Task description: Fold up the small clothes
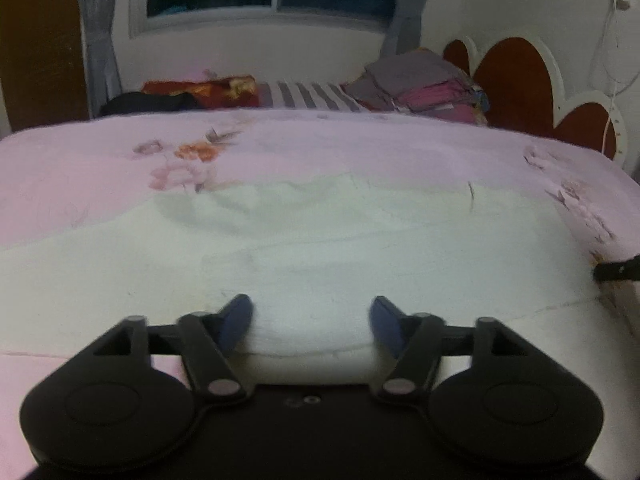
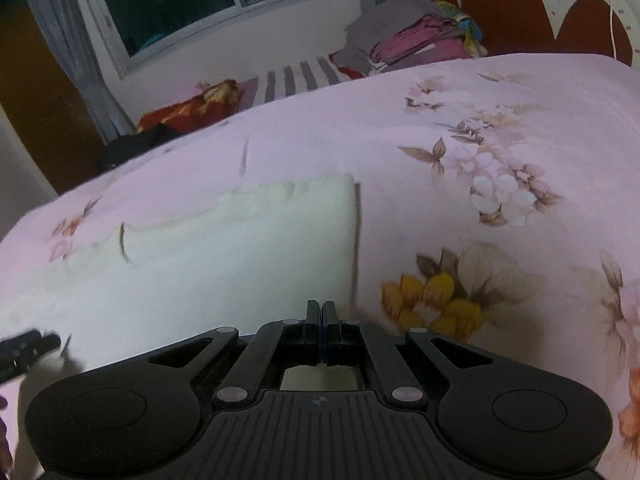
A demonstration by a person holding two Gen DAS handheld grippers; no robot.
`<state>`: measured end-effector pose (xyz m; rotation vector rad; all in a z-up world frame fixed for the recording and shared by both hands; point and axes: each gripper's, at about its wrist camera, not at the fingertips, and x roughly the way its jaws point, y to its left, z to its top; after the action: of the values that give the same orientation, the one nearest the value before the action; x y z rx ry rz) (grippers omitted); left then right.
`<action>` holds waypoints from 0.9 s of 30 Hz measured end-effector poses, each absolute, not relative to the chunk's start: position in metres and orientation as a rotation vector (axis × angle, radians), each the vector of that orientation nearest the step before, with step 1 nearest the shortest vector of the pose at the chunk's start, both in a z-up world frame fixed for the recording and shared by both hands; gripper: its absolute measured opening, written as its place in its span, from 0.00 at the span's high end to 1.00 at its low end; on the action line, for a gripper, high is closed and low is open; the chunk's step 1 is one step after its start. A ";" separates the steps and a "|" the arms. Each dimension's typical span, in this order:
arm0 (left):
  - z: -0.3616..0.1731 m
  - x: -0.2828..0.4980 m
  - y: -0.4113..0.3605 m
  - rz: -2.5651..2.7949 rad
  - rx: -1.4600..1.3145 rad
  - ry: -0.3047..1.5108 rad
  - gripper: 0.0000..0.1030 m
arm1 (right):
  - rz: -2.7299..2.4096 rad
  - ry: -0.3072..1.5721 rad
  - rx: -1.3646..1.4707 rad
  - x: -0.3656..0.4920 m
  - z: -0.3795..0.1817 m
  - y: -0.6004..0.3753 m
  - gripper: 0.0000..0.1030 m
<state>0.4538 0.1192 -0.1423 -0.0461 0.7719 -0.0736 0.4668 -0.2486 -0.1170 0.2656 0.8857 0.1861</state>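
Left and right wrist views over the bed. The task's thing, a pale white, soft cotton garment (image 1: pixel 320 248), lies spread flat on the pink floral bedspread (image 1: pixel 80 184), its far edge towards the window. My left claw (image 1: pixel 312 326) stands released, its blue-padded fingers (image 1: pixel 236 322) spread wide with a raised fold of the near hem between them but not pinched. My right claw (image 2: pixel 322 330) is clenched, fingers pressed together at the garment's near right corner (image 2: pixel 336 264); whether any cloth is caught between them I cannot tell, since the tips hide it.

Step in hand, as I judge it: taking the near edge at two points for a first fold away from me. To do it well I would close the left claw on the hem only, not the bedspread beneath, check that the right claw truly has cloth, then lift both corners evenly so the edge stays straight.

Surroundings: a stack of folded grey and magenta clothes (image 1: pixel 424 84) by the red heart-shaped headboard (image 1: pixel 516 76), a red patterned bundle (image 1: pixel 208 90) and a dark black garment (image 1: pixel 148 104) along the far side, well apart from the work. Nothing lies on the white garment; the soft, loose bedspread is the chief risk of a mistaken pinch
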 end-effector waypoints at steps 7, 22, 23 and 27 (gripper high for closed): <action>-0.146 0.451 0.116 -0.084 -0.036 0.791 0.34 | 0.156 0.903 0.200 0.461 -0.116 -0.234 1.00; -0.135 0.357 0.277 0.294 -0.346 0.633 0.21 | 0.149 0.873 0.276 0.425 -0.099 -0.221 1.00; -0.137 0.349 0.299 0.345 -0.403 0.631 0.23 | 0.141 0.866 0.265 0.425 -0.099 -0.217 1.00; -0.141 0.327 0.370 0.461 -0.624 0.578 0.36 | 0.119 0.859 0.224 0.428 -0.101 -0.203 0.99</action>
<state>0.3274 0.3704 -0.1412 -0.6242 0.5778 0.4613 0.4276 -0.2034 -0.1009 0.2244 0.8594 0.1185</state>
